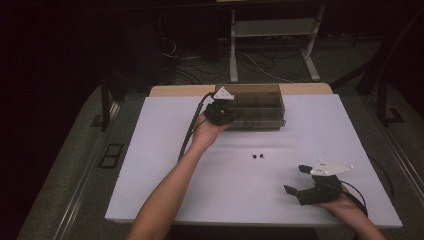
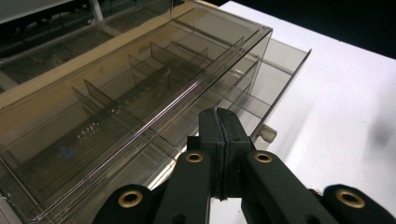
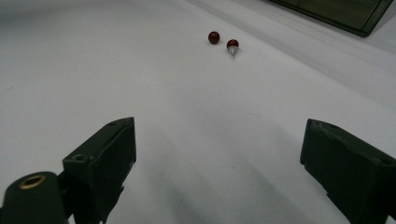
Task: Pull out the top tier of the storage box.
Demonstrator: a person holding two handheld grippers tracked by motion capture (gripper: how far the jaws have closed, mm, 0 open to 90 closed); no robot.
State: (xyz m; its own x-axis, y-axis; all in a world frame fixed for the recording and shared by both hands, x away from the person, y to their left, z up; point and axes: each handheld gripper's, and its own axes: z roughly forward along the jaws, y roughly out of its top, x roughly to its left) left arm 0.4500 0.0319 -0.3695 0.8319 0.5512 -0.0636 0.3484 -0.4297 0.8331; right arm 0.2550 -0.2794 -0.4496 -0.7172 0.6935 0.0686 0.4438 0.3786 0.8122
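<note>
White tabletop [image 1: 150,165] bearing a clear compartment box [image 1: 257,106] at its far edge, rigid but light and slippery, best pinched at its thin drawer lip, where the left gripper [image 2: 219,122] presses closed; right gripper [image 3: 217,154] gapes toward two red earrings [image 3: 223,40]

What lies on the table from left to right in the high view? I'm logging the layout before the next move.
Left gripper at the clear compartment box → two small red beads → right gripper, jaws wide apart.
</note>
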